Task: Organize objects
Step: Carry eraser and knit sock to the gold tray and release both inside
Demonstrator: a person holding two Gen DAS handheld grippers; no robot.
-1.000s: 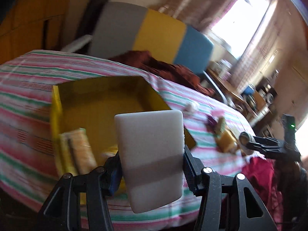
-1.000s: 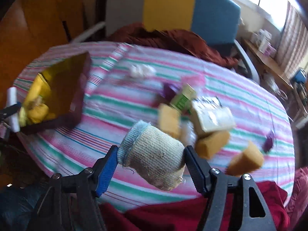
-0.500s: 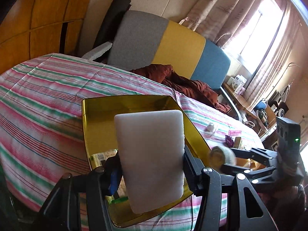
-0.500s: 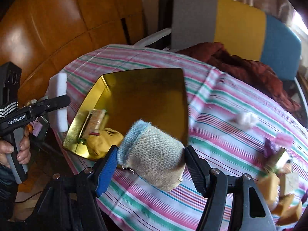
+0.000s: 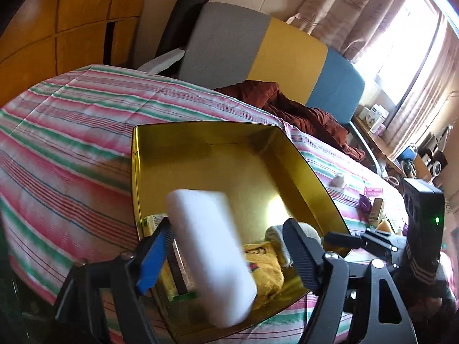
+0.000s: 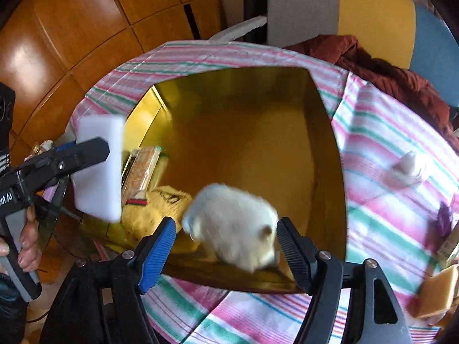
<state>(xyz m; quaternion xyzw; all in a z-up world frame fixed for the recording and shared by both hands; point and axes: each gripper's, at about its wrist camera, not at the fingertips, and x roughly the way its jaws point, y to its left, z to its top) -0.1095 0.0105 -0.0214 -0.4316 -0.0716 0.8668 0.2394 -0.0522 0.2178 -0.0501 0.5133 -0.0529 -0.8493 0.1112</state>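
A gold tin (image 5: 200, 126) (image 6: 324, 109) stands on the striped table. My left gripper (image 5: 226, 226) hangs over its near corner with its jaws opening. The white foam block (image 5: 212, 258) (image 6: 97, 169) lies tilted and blurred between them, free of the right pad. My right gripper (image 6: 226, 223) is over the tin's near edge, jaws opening too. The rolled sock (image 6: 232, 226) (image 5: 276, 232) is blurred between them, loose from the blue pad. In the tin lie a yellow cloth (image 6: 155, 212) (image 5: 266, 269) and a biscuit packet (image 6: 142, 169).
The striped tablecloth (image 5: 71, 132) covers a round table. A grey, yellow and blue chair (image 5: 258, 54) with a brown cloth (image 5: 301, 111) stands behind. Small items lie to the right: a white lump (image 6: 407, 163), a purple piece (image 6: 443, 220), a yellow sponge (image 6: 439, 292). A hand (image 6: 27, 238) holds the left gripper.
Both grippers have come over the tin. Their jaws have spread: the white block has tipped loose in the left one, and the sock has slipped free in the right one.
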